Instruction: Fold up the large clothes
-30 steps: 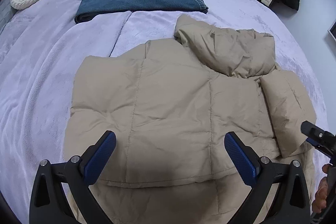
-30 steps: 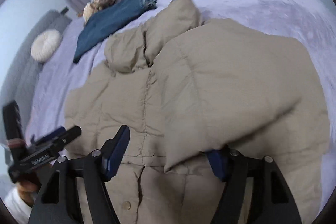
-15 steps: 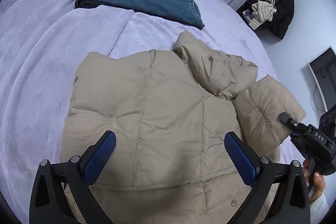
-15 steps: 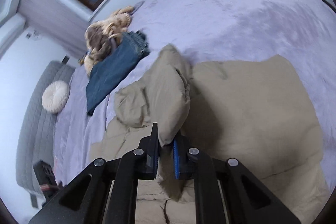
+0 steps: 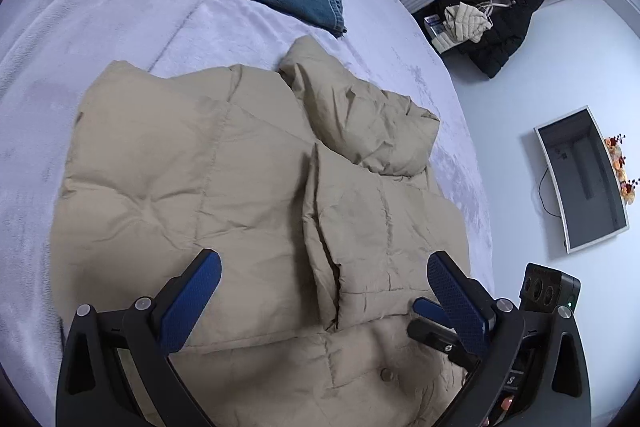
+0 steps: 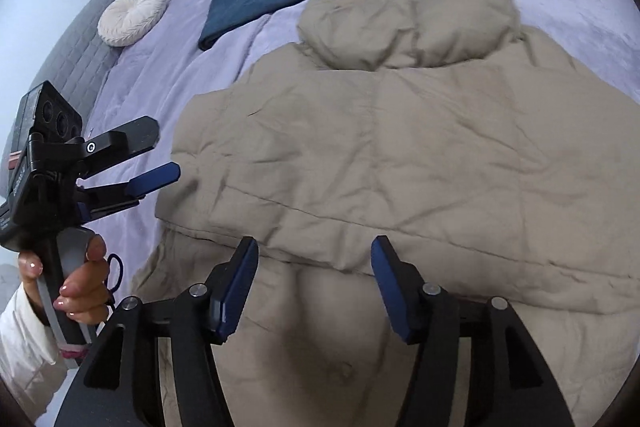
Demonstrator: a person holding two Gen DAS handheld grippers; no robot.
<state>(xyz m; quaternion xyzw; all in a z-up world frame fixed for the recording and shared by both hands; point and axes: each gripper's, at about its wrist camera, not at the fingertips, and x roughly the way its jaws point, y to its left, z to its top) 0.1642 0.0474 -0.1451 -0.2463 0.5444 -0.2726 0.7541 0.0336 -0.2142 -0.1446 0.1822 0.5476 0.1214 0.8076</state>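
One beige puffer jacket [image 6: 400,155] lies flat at the bed's [image 5: 100,39] six o'clock edge with its sleeve [image 5: 372,227] folded in, so both grippers hover empty for the next fold: left gripper [image 5: 324,291] jaws wide apart, right gripper [image 6: 314,267] jaws just opened, nothing between.

No text, label or number can be read anywhere in either view.

Soft, even, cool daylight fills both views, with only faint shadows and no glare. Strong fisheye bending and dark corners frame the edges; the far side looks slightly blurred.
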